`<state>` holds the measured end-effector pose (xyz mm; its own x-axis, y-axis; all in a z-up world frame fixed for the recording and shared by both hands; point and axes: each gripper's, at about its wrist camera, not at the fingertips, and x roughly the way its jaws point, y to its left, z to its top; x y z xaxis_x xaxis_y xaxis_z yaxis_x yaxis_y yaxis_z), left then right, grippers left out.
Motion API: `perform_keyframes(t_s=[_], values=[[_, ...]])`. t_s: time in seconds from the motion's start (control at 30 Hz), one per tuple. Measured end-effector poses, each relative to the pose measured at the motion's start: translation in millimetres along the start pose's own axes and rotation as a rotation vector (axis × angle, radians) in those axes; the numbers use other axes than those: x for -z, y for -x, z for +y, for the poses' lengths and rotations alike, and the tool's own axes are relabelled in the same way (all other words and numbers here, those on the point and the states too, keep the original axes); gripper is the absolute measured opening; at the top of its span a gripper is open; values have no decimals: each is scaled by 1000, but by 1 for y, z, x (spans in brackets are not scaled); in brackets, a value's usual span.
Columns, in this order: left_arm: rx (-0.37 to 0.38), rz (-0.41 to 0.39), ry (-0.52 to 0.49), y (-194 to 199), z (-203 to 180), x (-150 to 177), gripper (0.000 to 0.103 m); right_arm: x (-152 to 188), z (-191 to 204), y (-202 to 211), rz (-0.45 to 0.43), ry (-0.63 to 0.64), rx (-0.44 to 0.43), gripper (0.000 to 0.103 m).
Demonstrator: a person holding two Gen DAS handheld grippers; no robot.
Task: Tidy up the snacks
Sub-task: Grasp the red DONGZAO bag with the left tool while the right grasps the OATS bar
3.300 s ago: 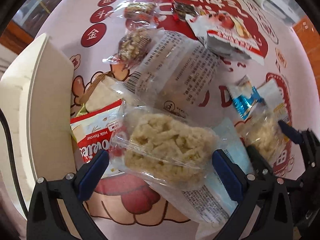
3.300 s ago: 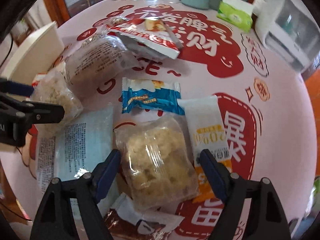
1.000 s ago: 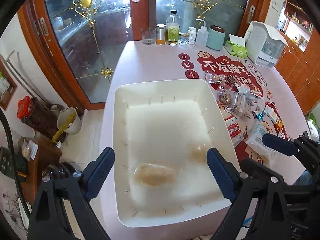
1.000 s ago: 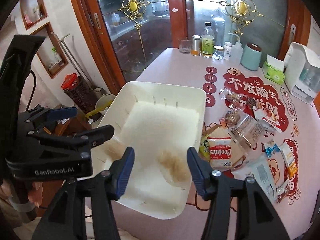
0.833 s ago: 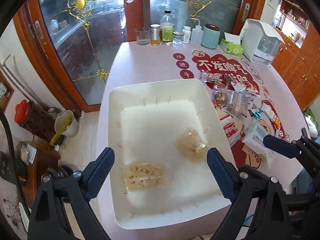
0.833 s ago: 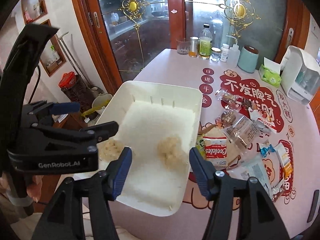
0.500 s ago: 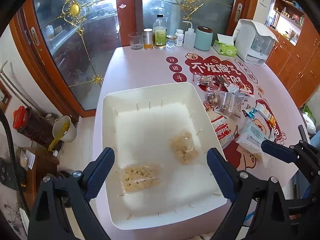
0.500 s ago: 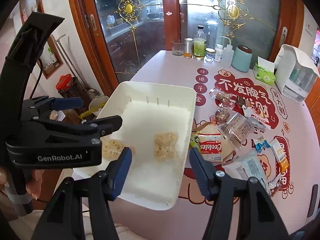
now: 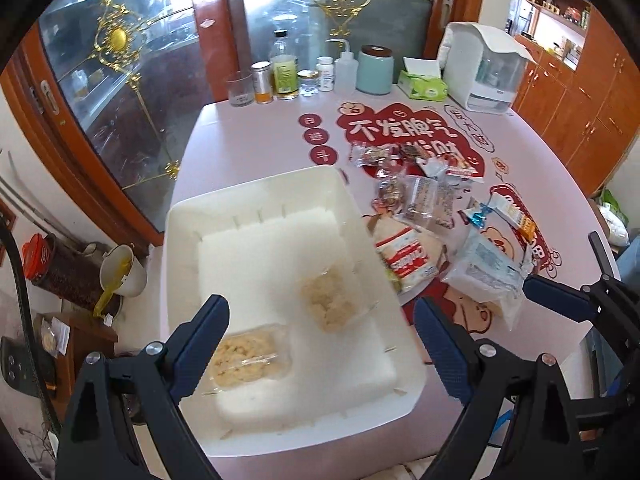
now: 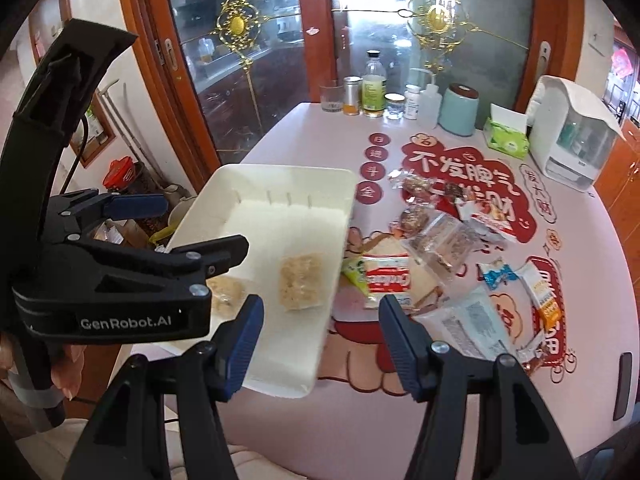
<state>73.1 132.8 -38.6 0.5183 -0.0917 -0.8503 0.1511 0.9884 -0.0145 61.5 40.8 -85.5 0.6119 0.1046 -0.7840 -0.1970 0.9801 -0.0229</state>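
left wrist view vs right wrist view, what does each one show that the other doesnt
Only the left wrist view shows the near rice cake pack whole, and the wooden cabinets at far right. Only the right wrist view shows the left gripper from the side, open and covering part of that pack, plus the dark object at the table's right edge. Both show the white bin holding two rice cake packs, the second pack, the loose snacks beside the bin, and the right gripper open and empty.
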Motion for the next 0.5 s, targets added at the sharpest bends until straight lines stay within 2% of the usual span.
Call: perform_keyframes(t_s=[0.2,0.37,0.5], values=[[25,19,-29,-18,-49,-23,93,9,-43,7,16,-27,23,61],[49,50,-68,-39,-105,-48,93,18,-104,11,26,-97,50,61],[36,58,-107,-55,-148,-72,93,27,-161,8,46,-173,49,60]])
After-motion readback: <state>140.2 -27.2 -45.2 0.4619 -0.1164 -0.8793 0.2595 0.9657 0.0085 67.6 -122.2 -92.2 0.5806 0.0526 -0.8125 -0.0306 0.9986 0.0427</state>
